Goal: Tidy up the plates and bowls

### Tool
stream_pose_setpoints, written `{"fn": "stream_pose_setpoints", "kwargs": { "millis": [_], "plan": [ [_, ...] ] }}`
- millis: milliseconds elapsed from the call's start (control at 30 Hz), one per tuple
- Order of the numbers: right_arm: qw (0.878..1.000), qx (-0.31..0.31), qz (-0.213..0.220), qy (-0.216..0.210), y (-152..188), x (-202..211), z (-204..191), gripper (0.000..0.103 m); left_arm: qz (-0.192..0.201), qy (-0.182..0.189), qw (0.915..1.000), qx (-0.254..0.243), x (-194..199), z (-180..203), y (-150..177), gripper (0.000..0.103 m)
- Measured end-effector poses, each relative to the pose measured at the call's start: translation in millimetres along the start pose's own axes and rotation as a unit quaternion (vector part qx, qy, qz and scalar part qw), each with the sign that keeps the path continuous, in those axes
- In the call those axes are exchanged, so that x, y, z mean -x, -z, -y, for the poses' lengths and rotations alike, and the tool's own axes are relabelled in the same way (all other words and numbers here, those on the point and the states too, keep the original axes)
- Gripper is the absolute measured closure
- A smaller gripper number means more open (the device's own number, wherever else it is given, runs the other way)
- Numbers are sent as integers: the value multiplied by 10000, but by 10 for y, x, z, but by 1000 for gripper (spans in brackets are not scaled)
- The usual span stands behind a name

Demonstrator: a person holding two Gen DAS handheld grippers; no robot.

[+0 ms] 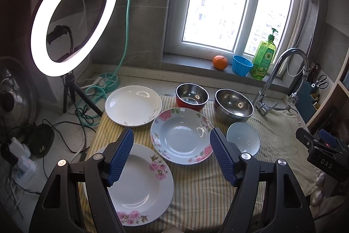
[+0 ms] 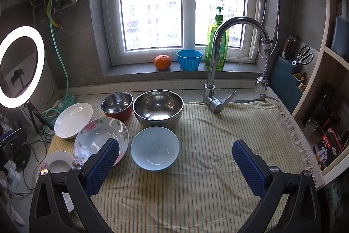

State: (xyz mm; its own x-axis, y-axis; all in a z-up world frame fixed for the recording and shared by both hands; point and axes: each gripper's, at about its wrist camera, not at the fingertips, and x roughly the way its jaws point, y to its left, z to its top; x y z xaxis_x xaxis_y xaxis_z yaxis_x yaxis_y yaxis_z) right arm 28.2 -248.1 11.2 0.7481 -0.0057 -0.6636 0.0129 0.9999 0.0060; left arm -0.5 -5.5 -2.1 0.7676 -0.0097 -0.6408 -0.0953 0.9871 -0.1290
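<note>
A striped cloth (image 2: 196,178) is spread over the bench. Along its left edge three plates (image 1: 181,137) are laid, beside them two steel bowls (image 2: 158,107) at the back, a blue bowl (image 2: 154,151) in front. The left gripper (image 1: 172,155) and right gripper (image 2: 175,167) are held wide apart, empty.

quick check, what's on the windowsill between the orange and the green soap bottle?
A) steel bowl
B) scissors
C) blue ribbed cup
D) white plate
C: the blue ribbed cup stands on the sill with the orange on its left and the green soap bottle on its right; the left wrist view shows the same order.
</note>
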Motion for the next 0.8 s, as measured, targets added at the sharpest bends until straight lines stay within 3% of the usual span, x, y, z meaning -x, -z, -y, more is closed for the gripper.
{"fn": "stream_pose_setpoints", "kwargs": {
  "millis": [333, 800],
  "plan": [
    [9997, 49, 121, -192, 45, 9, -77, 0, -93, -41, 9998, 147, -10, -200, 54, 31],
    [9955, 231, -235, -892, 238, -179, -417, 0, -434, -310, 9971, 534, -56, -739, 235, 31]
  ]
}}
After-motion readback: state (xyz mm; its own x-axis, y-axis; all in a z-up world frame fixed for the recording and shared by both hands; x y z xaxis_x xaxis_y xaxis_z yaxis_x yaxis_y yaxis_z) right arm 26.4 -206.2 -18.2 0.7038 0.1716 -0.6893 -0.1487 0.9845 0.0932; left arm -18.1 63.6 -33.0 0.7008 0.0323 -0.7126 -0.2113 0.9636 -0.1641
